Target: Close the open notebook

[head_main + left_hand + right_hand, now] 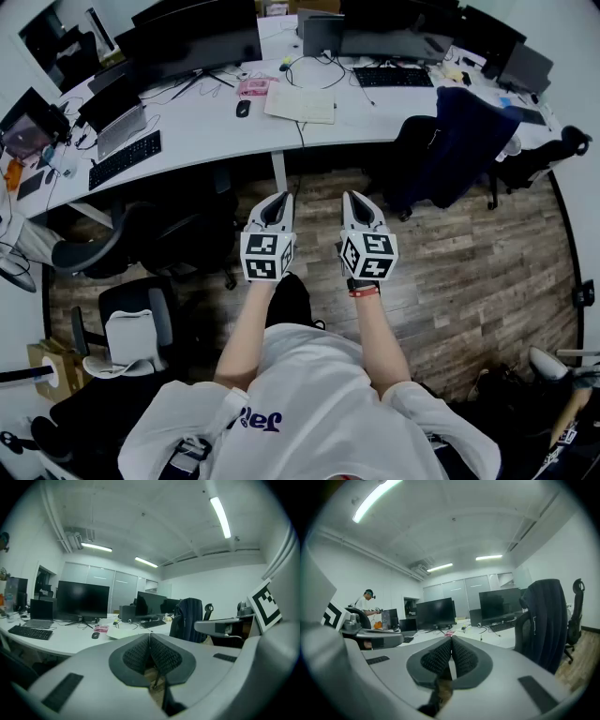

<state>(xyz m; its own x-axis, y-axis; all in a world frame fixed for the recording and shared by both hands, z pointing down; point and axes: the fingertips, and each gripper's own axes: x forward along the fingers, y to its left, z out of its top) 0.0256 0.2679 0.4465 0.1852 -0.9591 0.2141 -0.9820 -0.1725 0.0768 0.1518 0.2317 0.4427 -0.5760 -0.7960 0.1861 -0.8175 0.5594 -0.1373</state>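
Observation:
The open notebook (300, 101) lies flat with its pale pages up on the white desk (206, 131), far ahead of both grippers; in the left gripper view the notebook (123, 631) shows just above the jaws. My left gripper (276, 200) and right gripper (357, 199) hang side by side over the wooden floor, well short of the desk, pointing towards it. In the left gripper view the left gripper (150, 637) has its ribbed pads pressed together with nothing between them. The right gripper (451, 641) is shut and empty too.
On the desk stand monitors (202, 42), keyboards (125, 159), a mouse (243, 109) and a pink item (253, 88). A chair draped with a dark jacket (459, 141) stands right of the notebook, black chairs (122, 248) at left. Another person (365, 603) stands far left.

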